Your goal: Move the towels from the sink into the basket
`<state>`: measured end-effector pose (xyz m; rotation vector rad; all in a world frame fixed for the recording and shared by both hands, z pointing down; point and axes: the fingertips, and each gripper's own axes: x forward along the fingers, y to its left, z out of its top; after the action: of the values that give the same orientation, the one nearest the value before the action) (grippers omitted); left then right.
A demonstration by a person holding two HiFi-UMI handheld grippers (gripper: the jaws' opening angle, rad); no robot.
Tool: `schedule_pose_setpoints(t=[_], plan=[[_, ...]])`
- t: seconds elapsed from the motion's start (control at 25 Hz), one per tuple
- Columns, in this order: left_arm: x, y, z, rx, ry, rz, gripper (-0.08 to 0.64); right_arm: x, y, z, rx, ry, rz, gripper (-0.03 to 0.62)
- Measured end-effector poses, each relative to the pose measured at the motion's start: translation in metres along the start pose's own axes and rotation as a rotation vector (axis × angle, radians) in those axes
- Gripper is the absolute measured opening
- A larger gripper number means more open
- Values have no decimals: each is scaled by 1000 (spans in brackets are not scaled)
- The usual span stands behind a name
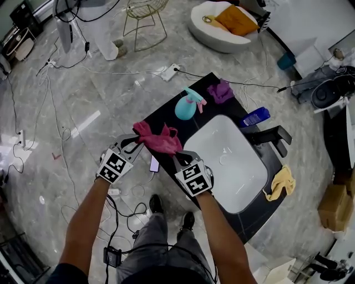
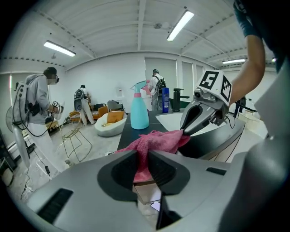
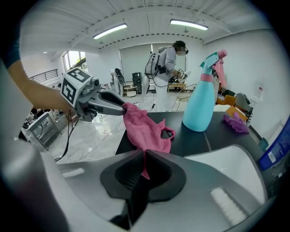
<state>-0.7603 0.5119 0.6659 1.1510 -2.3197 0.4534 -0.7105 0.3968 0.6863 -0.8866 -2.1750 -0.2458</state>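
A pink towel (image 1: 158, 140) hangs stretched between my two grippers above the near-left corner of the black counter (image 1: 166, 117), just left of the white sink (image 1: 233, 175). My left gripper (image 1: 136, 140) is shut on the towel's left end, and the cloth (image 2: 156, 140) runs out from between its jaws (image 2: 142, 156). My right gripper (image 1: 176, 156) is shut on the other end, a thin fold of the towel (image 3: 142, 129) pinched in its jaws (image 3: 144, 159). A purple towel (image 1: 221, 91) lies at the counter's far end. A yellow towel (image 1: 282, 182) drapes over its right edge.
A teal spray bottle (image 1: 186, 106) stands on the counter beyond the held towel, with a blue bottle (image 1: 255, 116) and a black faucet (image 1: 272, 136) behind the sink. A phone (image 1: 154, 163) lies at the counter's edge. Cables cross the marble floor; a wire frame (image 1: 143, 12) stands farther off.
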Motion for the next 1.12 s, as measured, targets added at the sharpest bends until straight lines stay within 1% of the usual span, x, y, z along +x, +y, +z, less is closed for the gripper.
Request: schedule_pose_setpoints(t=[0.16, 0.28, 0.52, 0.88, 1.0, 1.12], plan=[[-6, 1, 15, -14, -44, 16, 58, -13, -8, 14, 6, -59, -63, 21], [-15, 2, 32, -17, -84, 13, 57, -29, -15, 32, 11, -115, -120, 20], [-33, -4, 72, 28, -147, 9, 55, -68, -25, 63, 20, -208, -210, 20], [-64, -11, 137, 96, -232, 16, 54, -129, -30, 104, 3, -316, -289, 20], [-72, -17, 158, 113, -252, 12, 54, -150, -33, 113, -4, -344, -311, 20], [-80, -24, 178, 131, -272, 6, 54, -169, -38, 114, -11, -350, -340, 20]])
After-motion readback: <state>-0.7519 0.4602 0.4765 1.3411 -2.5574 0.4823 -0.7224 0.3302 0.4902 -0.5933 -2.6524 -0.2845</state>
